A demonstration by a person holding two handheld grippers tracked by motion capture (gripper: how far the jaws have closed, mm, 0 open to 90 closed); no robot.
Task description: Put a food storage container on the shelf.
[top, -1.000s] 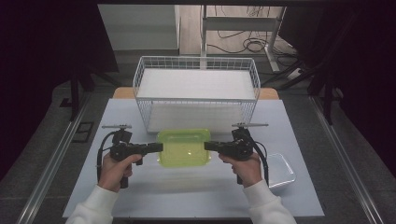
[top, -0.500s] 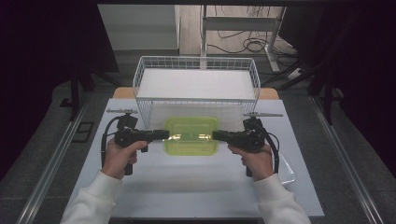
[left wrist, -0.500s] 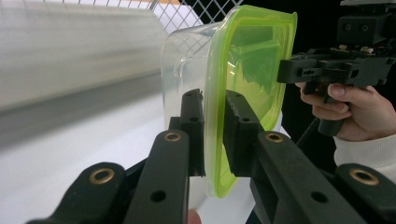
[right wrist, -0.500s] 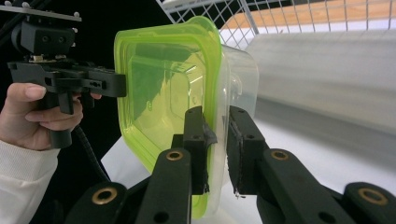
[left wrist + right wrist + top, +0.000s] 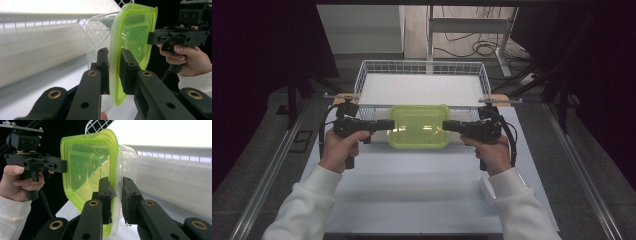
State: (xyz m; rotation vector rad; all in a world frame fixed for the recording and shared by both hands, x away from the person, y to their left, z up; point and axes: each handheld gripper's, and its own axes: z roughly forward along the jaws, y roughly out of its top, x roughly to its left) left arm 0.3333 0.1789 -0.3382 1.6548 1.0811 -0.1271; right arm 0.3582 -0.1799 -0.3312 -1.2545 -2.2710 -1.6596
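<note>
While clamped by left gripper (image 5: 382,124) and right gripper (image 5: 451,125) on opposite rims, green-lidded container (image 5: 418,126) risks slipping, snagging wire basket (image 5: 362,75) beyond.

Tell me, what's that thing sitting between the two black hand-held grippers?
A clear container with a green lid. In the high view it spans the gap between the left gripper and the right gripper, each clamped on one edge of its rim, just before the wire basket.

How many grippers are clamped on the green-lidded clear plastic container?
2: the left gripper on the green-lidded clear plastic container's left rim, the right gripper on its right rim.
</note>
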